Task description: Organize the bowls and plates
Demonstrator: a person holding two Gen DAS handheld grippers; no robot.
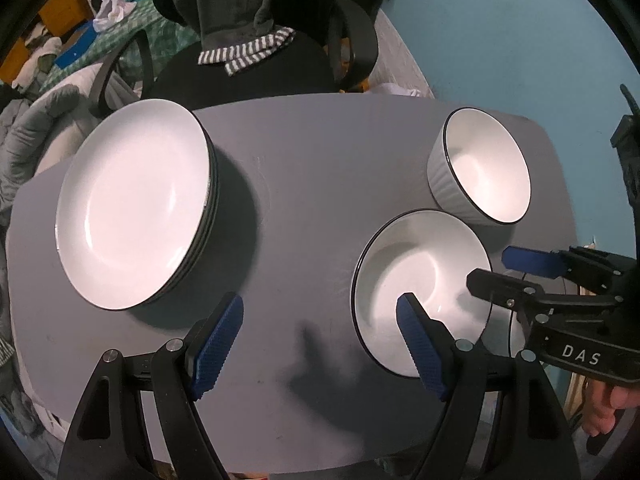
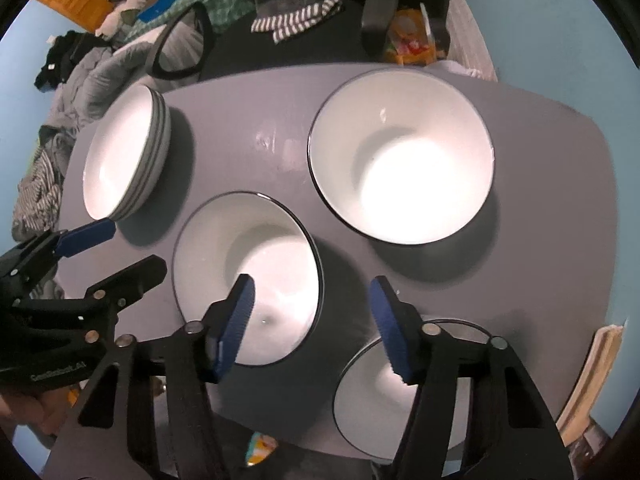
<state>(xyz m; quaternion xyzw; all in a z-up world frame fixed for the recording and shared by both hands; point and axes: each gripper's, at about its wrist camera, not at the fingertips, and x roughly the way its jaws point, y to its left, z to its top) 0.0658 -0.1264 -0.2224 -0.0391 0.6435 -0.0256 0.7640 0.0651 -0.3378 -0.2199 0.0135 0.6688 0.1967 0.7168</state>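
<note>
Three bowls and one plate stack (image 1: 134,204) sat on the grey tabletop (image 1: 304,168): stack at left of the left-wrist frame, far bowl (image 2: 402,156) upper right, middle bowl (image 2: 246,276) centre, near bowl (image 2: 400,392) at the bottom edge. Both the left gripper (image 1: 320,344) and right gripper (image 2: 312,324) hovered, fingers wide, empty. Glazed rims might slip, and the near bowl could tip off the edge.

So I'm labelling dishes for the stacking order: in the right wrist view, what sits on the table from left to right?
Stack of plates → middle bowl → large bowl.
</note>
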